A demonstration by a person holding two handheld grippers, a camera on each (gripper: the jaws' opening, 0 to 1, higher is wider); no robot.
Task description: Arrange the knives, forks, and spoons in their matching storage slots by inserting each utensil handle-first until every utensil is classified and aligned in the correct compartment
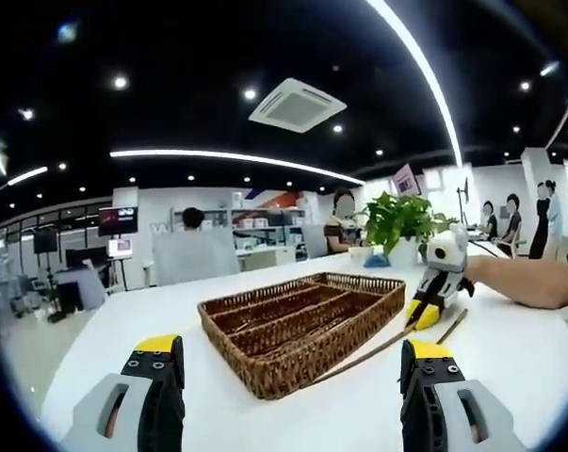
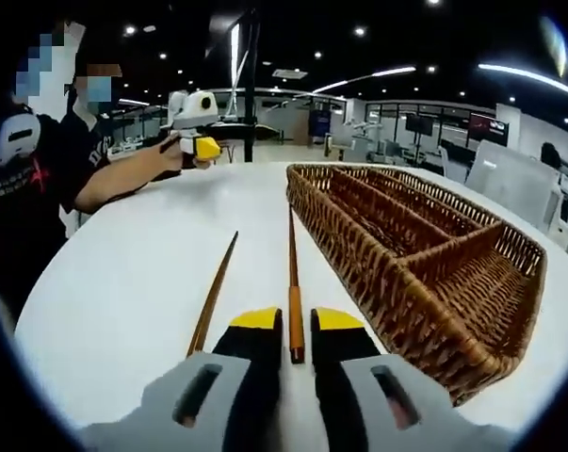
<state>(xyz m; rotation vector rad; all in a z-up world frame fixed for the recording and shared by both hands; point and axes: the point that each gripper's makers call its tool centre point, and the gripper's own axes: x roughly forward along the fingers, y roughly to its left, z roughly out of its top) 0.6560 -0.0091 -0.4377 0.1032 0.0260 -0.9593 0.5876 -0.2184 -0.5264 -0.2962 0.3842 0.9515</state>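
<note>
A brown wicker tray (image 1: 302, 320) with long compartments lies on the white table (image 1: 105, 330); its slots hold nothing that I can see. Two wooden chopsticks lie beside it. My right gripper (image 2: 297, 322) is shut on the near end of one chopstick (image 2: 292, 264), which lies along the tray's (image 2: 406, 245) left wall. The second chopstick (image 2: 214, 290) rests loose to its left. In the left gripper view, the right gripper (image 1: 421, 315) sits low on that chopstick (image 1: 359, 360). My left gripper (image 1: 291, 353) is open above the table in front of the tray, holding nothing.
A potted green plant (image 1: 401, 224) stands beyond the tray's far corner. The person (image 2: 39, 179) holding both grippers stands at the table's edge, and the left gripper (image 2: 201, 148) is raised at the far side. Seated people and desks fill the background.
</note>
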